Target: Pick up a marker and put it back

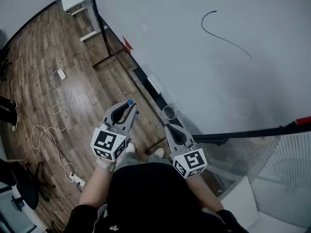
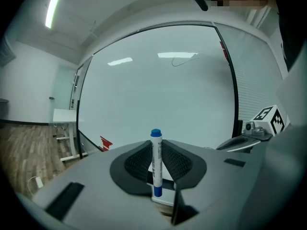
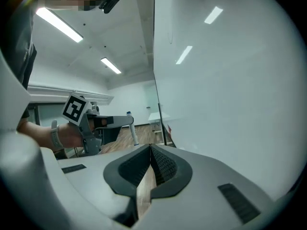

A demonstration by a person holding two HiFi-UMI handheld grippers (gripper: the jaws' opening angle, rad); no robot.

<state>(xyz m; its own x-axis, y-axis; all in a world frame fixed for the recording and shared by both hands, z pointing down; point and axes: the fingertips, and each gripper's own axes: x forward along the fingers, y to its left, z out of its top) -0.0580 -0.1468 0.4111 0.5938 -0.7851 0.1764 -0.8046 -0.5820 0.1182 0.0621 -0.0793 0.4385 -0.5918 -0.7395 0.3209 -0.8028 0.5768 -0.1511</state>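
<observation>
Blue-capped marker (image 2: pixel 156 169) pinched in left claw (image 2: pixel 155 150), right claw (image 3: pixel 149 150) closed

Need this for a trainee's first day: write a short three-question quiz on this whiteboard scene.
1. True or false: the right gripper holds a marker.
2. What colour is the cap of the marker clamped upright in the left gripper? A red, B blue, C green.
3. Fill in: the whiteboard bears one curved black ____.

Key: 1 false, its jaws are shut on nothing. 2 B. 3 line.
</observation>
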